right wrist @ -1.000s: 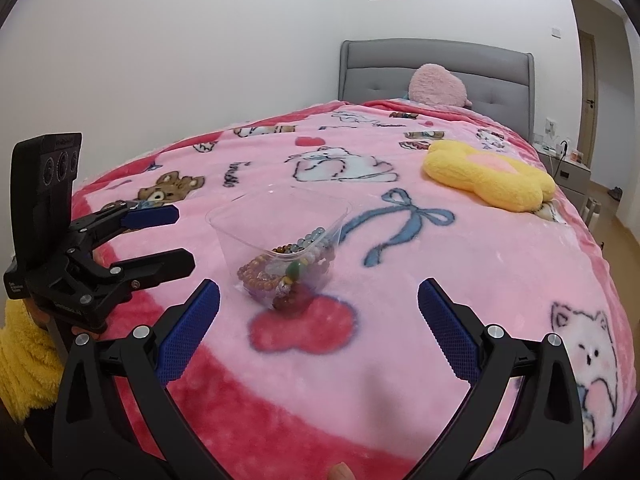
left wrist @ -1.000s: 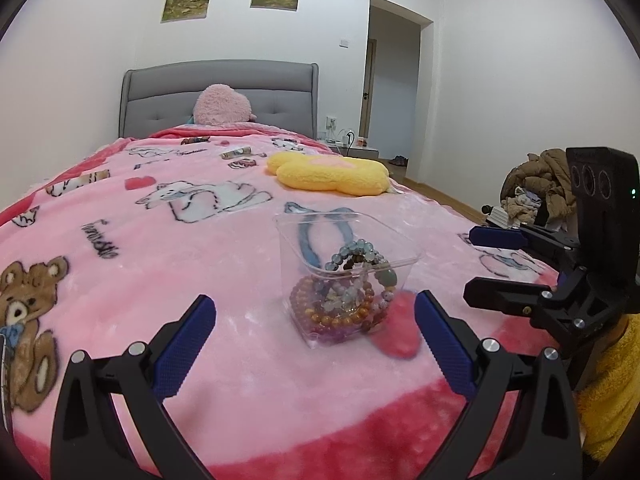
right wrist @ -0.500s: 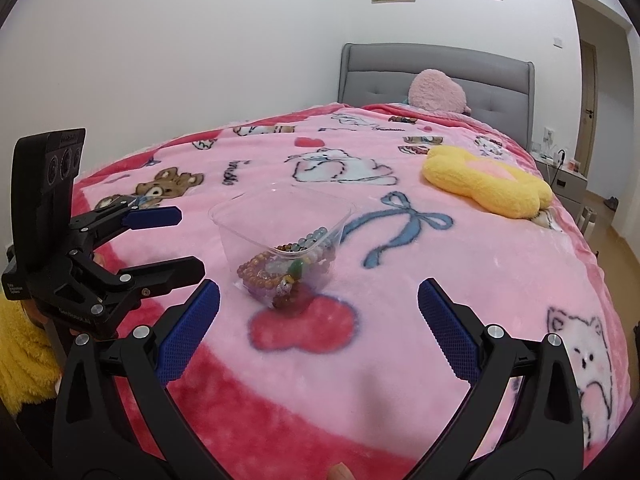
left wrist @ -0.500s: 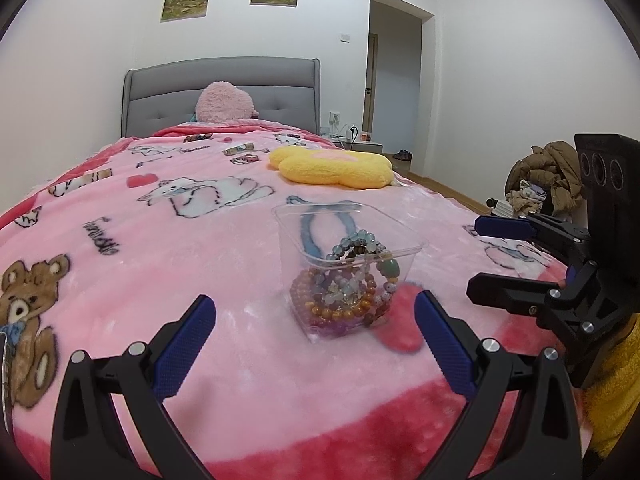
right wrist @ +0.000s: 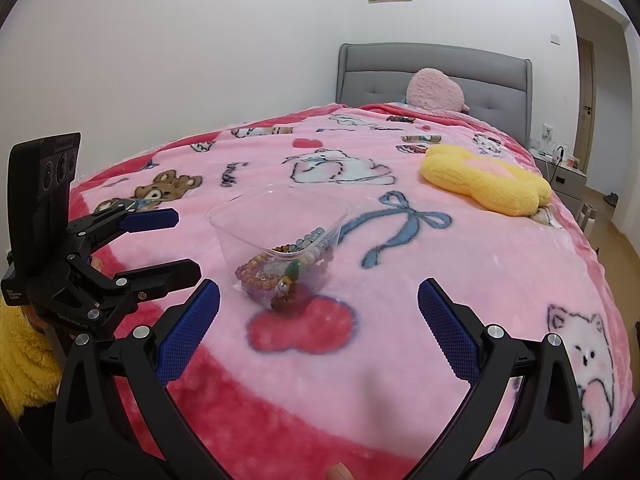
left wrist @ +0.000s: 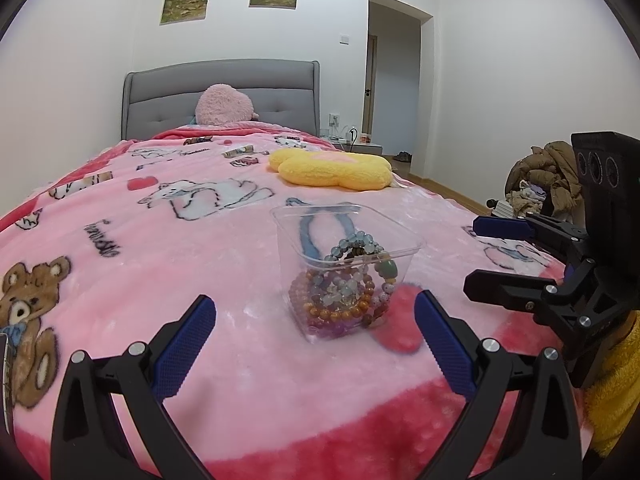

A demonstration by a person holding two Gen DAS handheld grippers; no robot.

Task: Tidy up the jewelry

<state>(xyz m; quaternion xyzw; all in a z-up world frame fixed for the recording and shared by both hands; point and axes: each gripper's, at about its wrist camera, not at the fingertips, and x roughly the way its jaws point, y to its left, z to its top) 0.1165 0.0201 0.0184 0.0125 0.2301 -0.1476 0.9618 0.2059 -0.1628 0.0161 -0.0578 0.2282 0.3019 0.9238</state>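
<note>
A clear plastic tub (left wrist: 344, 240) stands on the pink blanket and holds several beaded bracelets (left wrist: 344, 292); it also shows in the right wrist view (right wrist: 276, 220) with the bracelets (right wrist: 288, 272) heaped in its near corner. My left gripper (left wrist: 314, 322) is open and empty, just short of the tub; it also shows in the right wrist view (right wrist: 168, 244), left of the tub. My right gripper (right wrist: 320, 316) is open and empty, just short of the tub; it also shows in the left wrist view (left wrist: 476, 254), right of the tub.
The pink cartoon blanket (left wrist: 160, 248) covers a bed with a grey headboard (left wrist: 224, 92). A yellow flower cushion (left wrist: 332, 168) lies beyond the tub, a pink heart cushion (left wrist: 224, 110) at the head. A heap of clothes (left wrist: 540, 180) sits at the right.
Both grippers have dropped a little lower and tilted up, so the tub sits slightly farther ahead in both views. Both stay open; the tub and bracelets have not moved.
</note>
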